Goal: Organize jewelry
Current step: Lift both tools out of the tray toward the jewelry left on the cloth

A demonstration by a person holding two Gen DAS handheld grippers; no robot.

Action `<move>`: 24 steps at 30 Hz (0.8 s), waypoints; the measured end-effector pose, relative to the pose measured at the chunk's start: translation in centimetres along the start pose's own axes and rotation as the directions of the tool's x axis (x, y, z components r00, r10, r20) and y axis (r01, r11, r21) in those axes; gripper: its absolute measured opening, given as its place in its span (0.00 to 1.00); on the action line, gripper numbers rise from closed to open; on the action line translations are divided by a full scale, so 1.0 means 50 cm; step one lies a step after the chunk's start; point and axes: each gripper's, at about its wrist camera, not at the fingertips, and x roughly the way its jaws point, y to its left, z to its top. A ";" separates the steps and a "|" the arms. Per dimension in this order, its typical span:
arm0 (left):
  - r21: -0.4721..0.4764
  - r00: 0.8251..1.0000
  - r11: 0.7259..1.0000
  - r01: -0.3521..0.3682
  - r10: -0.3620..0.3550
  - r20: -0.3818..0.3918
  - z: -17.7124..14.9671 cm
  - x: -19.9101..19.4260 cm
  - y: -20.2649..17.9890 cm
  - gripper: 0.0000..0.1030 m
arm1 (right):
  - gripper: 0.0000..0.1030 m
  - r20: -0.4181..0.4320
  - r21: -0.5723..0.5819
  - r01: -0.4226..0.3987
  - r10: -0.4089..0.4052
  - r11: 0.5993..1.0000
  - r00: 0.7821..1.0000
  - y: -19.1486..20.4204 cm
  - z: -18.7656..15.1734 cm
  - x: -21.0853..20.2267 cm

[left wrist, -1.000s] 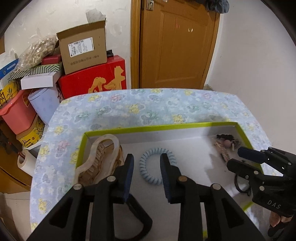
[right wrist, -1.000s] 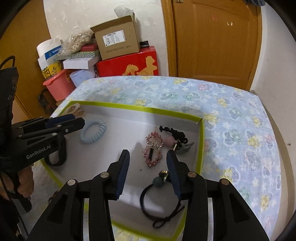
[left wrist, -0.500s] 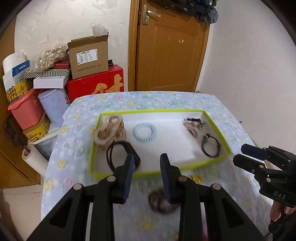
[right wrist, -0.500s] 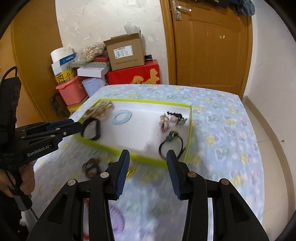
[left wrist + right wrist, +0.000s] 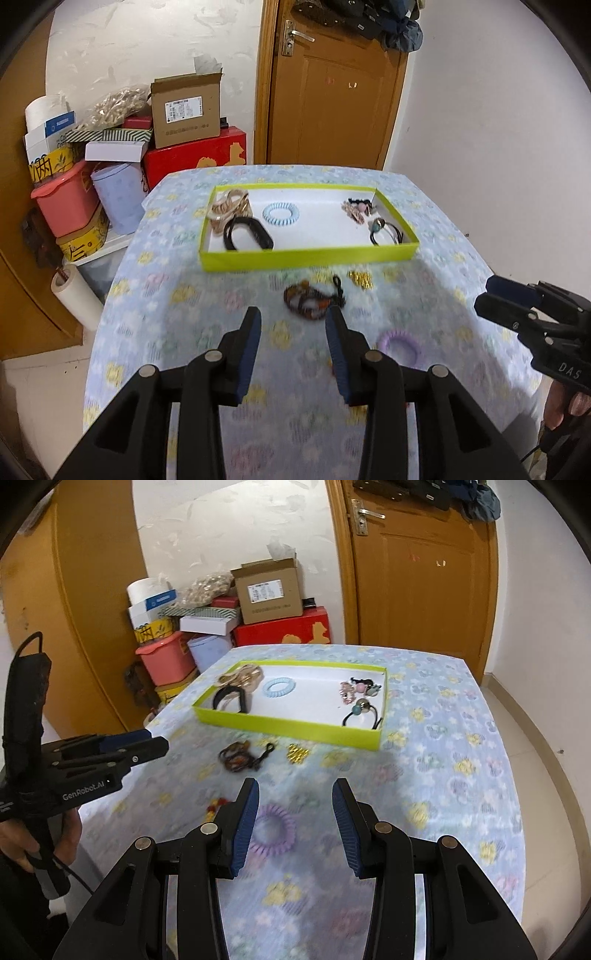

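Note:
A lime-rimmed white tray sits on the floral table and holds a blue coil tie, a black band, a beige clip and beaded ties. In front of it lie a dark braided bracelet, a gold piece and a purple coil tie. My left gripper is open and empty, above the table near the bracelet. My right gripper is open and empty, over the purple tie.
Stacked boxes, a pink bin and a paper roll stand left of the table. A wooden door is behind it. A red and yellow bead piece lies near the table's left edge in the right wrist view.
Both grippers have pulled back and up from inside the tray to the near side of the table. The loose pieces in front of the tray have come into view.

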 end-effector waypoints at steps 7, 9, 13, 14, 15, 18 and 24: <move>-0.013 1.000 1.000 -0.014 0.014 0.006 -0.040 -0.036 -0.002 0.37 | 0.41 -0.016 0.000 -0.028 0.028 1.000 0.999 0.019 -0.029 -0.022; -0.010 1.000 1.000 -0.010 0.010 0.005 -0.049 -0.041 -0.007 0.37 | 0.41 -0.025 -0.001 -0.026 0.026 1.000 0.999 0.024 -0.040 -0.025; -0.004 1.000 1.000 0.004 -0.004 -0.001 -0.063 -0.047 -0.017 0.37 | 0.41 -0.039 -0.002 -0.027 0.027 1.000 0.999 0.029 -0.054 -0.028; -0.002 1.000 1.000 0.007 -0.007 -0.001 -0.065 -0.048 -0.018 0.37 | 0.41 -0.040 -0.001 -0.026 0.026 1.000 0.999 0.029 -0.057 -0.029; -0.002 1.000 1.000 0.012 -0.012 -0.003 -0.066 -0.049 -0.019 0.37 | 0.41 -0.040 -0.001 -0.027 0.027 1.000 0.999 0.030 -0.057 -0.030; -0.001 1.000 1.000 0.017 -0.017 -0.005 -0.070 -0.050 -0.024 0.37 | 0.41 -0.039 -0.001 -0.029 0.029 1.000 0.999 0.031 -0.060 -0.032; -0.005 1.000 1.000 0.027 -0.027 -0.009 -0.074 -0.050 -0.026 0.37 | 0.41 -0.048 -0.010 -0.033 0.033 0.999 0.998 0.037 -0.065 -0.027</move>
